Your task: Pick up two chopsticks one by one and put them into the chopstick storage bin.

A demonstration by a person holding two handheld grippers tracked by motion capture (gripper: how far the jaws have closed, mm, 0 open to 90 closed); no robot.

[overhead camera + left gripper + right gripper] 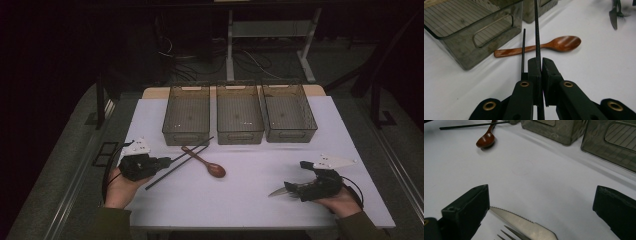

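Right gripper [296, 190]: nearest to us on the right, low over the white surface [250, 200], its fingers [466, 212] spread wide and pinching nothing. A knife [524, 225] and a fork [507, 235] lie on the surface between them.
Left gripper [162, 161]: nearest to us on the left, its fingers [535, 72] pressed together on one black chopstick [537, 32], which we hold pointing toward the bins. A second chopstick [523, 50] runs just beside it; we cannot tell whether it is gripped too.
Wooden spoon [206, 163]: lies on the surface past the chopsticks, its handle crossing under them.
Three bins [239, 115]: clear and side by side at the far edge, all looking empty.
Progress: we judge the sorting barely begun. The chopstick is picked up; the spoon, knife and fork are not yet binned.
Hard to make out: the knife and fork handles are cut off in the right gripper view, and the room beyond the surface is dark.
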